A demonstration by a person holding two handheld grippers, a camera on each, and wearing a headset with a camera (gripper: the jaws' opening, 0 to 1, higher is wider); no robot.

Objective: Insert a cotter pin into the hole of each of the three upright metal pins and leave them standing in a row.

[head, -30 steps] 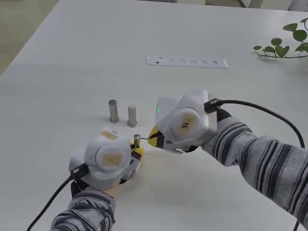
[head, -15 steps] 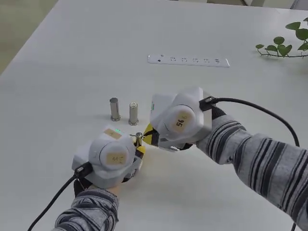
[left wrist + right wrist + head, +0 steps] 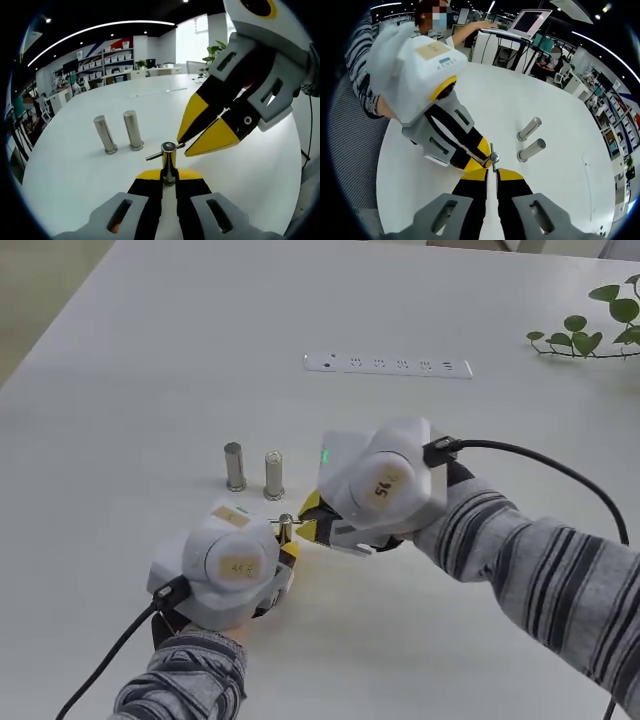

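Two bare metal pins (image 3: 234, 466) (image 3: 273, 475) stand upright side by side on the white table (image 3: 150, 360). A third metal pin (image 3: 285, 530) stands in front of them, and my left gripper (image 3: 286, 548) is shut on its lower part. In the left gripper view this pin (image 3: 168, 161) rises between the jaws, with a thin cotter pin (image 3: 156, 156) passing through its top. My right gripper (image 3: 307, 523) comes in from the right, shut on the cotter pin's other end. In the right gripper view the cotter pin (image 3: 493, 150) runs forward past the pin's head (image 3: 494, 158).
A white power strip (image 3: 388, 365) lies at the back of the table, and a green plant (image 3: 600, 325) trails in at the far right. Cables run back from both grippers. Office desks and a seated person (image 3: 470, 25) are in the background.
My right gripper has moved left, closing the gap to the held pin, and the cotter pin now reaches through the pin's top. The two bare pins have not moved.
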